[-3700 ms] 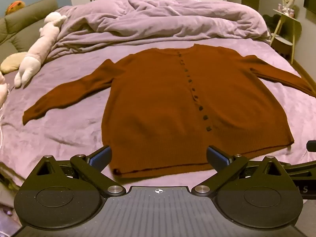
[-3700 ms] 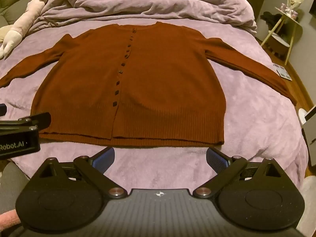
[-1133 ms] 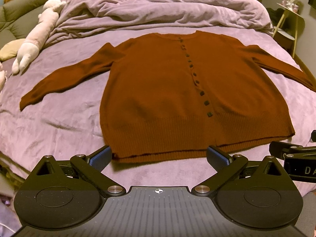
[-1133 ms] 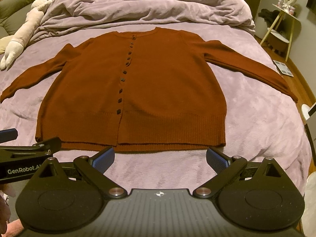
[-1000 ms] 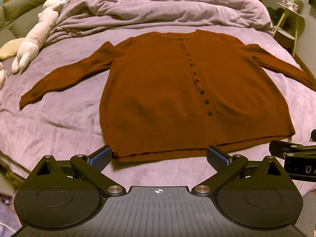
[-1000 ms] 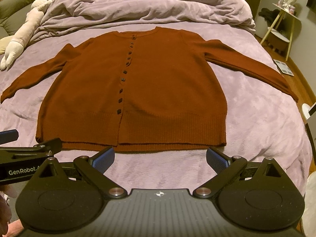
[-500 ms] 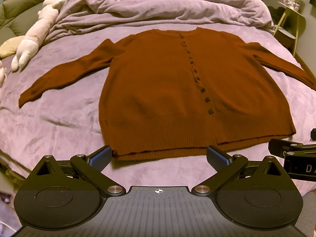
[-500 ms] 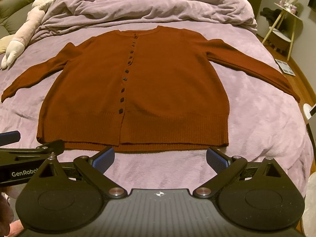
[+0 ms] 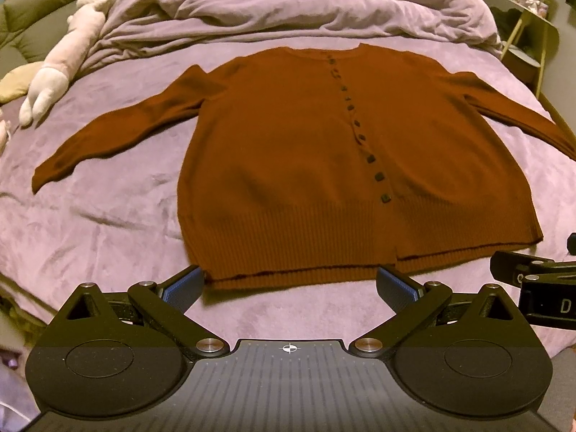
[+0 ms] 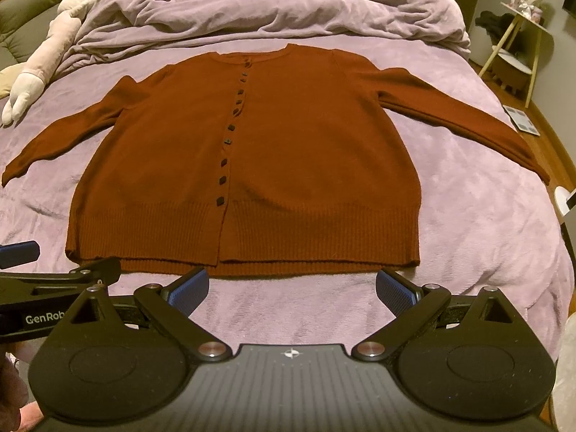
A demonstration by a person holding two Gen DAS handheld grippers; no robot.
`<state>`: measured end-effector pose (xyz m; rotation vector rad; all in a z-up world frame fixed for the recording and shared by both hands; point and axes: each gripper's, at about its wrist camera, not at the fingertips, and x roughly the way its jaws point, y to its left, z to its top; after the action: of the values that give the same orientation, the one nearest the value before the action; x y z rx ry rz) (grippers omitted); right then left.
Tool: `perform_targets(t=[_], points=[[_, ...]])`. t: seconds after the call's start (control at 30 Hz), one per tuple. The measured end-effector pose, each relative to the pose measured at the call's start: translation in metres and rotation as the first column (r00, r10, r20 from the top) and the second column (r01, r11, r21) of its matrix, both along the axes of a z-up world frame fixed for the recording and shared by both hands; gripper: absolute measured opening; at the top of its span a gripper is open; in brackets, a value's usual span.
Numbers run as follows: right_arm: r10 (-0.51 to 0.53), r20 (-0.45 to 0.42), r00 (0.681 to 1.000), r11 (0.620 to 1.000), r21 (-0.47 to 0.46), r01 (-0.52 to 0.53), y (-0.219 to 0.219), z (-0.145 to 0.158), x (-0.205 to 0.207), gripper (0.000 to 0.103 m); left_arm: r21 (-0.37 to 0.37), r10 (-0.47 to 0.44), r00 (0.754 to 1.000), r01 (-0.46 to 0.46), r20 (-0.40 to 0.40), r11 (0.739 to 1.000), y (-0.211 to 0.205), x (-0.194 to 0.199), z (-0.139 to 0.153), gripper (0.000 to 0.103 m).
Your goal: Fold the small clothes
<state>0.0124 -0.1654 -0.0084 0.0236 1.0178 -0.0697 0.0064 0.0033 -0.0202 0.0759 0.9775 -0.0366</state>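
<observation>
Left claw (image 9: 288, 284): jaws spread wide, empty, poised just short of the cardigan (image 9: 324, 165) hem. Right claw (image 10: 291, 286): likewise released, empty, just before the hem. Cardigan lies flat on the bed (image 10: 486, 223), buttoned, sleeves outstretched, beyond both claws.
</observation>
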Motion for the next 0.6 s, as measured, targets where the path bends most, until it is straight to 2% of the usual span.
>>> perform_targets(t=[0.6], points=[[-0.008,-0.015,1.0,1.0,0.007,0.008,-0.0024,-0.0078,0.0057,0.099,0.005,0.007,1.0,-0.006,-0.027,1.0,-0.001,0.0065,-0.0075,0.103]])
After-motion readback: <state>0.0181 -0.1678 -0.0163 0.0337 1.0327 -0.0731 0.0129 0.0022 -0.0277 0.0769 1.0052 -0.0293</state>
